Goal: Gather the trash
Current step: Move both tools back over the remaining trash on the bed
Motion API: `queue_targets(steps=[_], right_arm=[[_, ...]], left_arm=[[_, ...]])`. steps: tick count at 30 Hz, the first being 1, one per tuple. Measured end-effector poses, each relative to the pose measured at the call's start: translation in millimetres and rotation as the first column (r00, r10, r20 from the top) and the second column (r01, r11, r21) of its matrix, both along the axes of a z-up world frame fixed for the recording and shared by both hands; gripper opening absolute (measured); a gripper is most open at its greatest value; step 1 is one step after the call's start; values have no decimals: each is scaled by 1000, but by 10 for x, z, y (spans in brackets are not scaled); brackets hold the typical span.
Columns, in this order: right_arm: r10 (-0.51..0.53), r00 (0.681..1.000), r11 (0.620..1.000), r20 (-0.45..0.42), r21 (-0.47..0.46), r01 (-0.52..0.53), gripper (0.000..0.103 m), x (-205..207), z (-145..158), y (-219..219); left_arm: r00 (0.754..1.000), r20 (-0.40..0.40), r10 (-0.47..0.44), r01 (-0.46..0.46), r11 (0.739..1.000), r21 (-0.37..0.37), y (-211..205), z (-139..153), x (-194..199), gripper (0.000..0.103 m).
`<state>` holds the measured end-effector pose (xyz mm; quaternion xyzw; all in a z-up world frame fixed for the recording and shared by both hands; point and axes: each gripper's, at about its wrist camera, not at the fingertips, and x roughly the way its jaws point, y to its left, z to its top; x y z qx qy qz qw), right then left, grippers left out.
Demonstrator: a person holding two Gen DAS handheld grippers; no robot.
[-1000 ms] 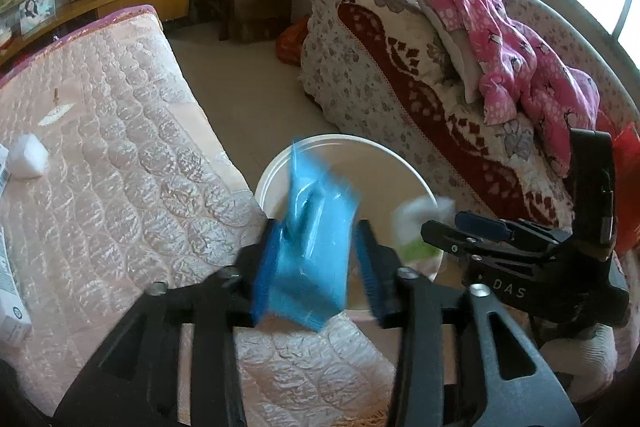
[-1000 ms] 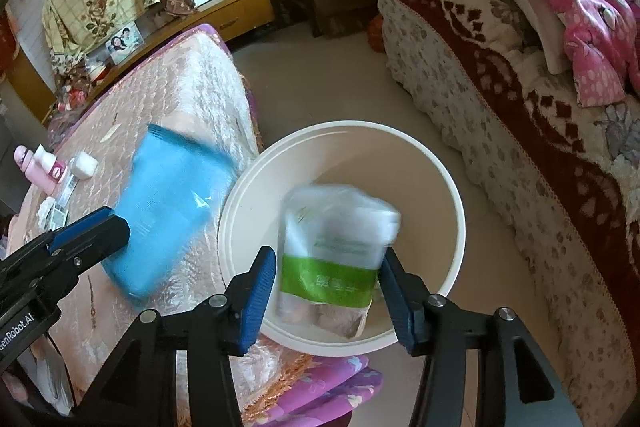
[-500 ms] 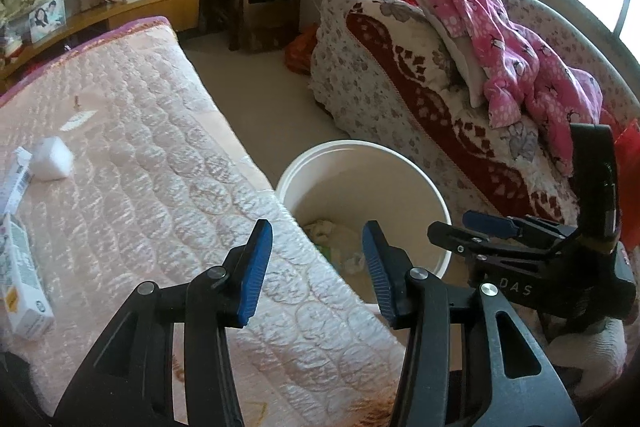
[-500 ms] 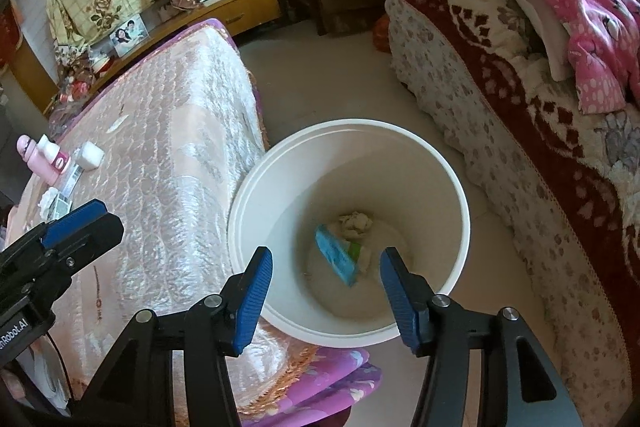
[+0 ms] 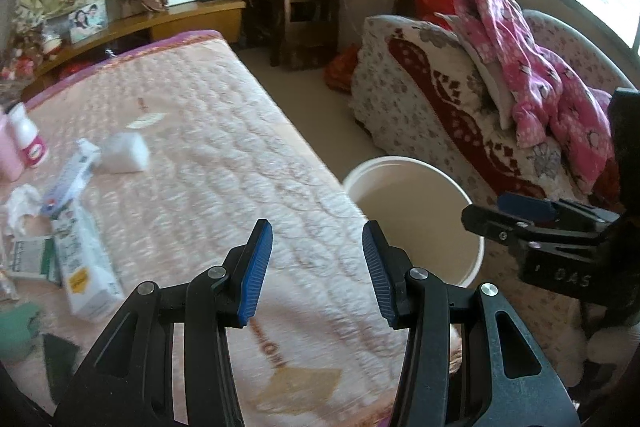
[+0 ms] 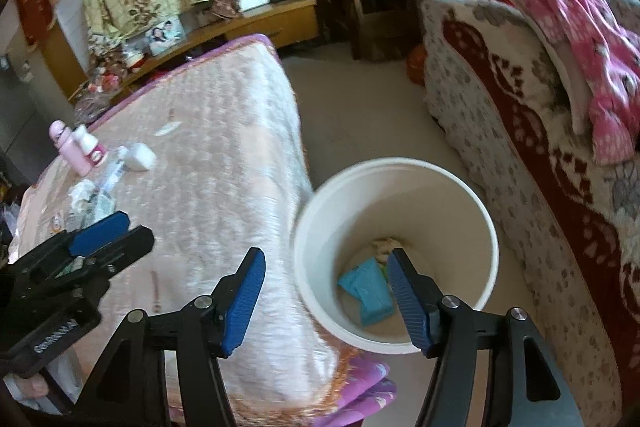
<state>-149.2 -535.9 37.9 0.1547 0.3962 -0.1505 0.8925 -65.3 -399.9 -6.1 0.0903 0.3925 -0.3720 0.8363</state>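
Left tongs (image 5: 316,267): spread, empty
Right tongs (image 6: 326,301): just been opening, nothing between
Bucket (image 6: 490,227): blue packet (image 6: 366,289) inside
Next trash: carton (image 5: 86,267) on bed (image 5: 208,163), light, crushable; pinch across narrow sides

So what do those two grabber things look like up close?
Both are alike. The left gripper has black plastic arms with cut-out holes, silver round bolts, and two flat blue ridged pads. The right gripper has the same black frame and blue pads. Each has small white lettering on its black body, too blurred to read. No sleeves or cables show.
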Motion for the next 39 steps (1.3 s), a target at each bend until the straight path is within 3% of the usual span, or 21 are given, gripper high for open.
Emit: queue_targets(steps=[21, 39], right_arm=[[225, 974, 974, 24, 6, -225, 64, 645, 124, 1252], [347, 938, 937, 9, 28, -347, 68, 1000, 41, 1979]], left_arm=[[977, 46, 206, -206, 979, -10, 1340, 124, 241, 45], [925, 89, 370, -375, 926, 41, 2482, 24, 457, 45]])
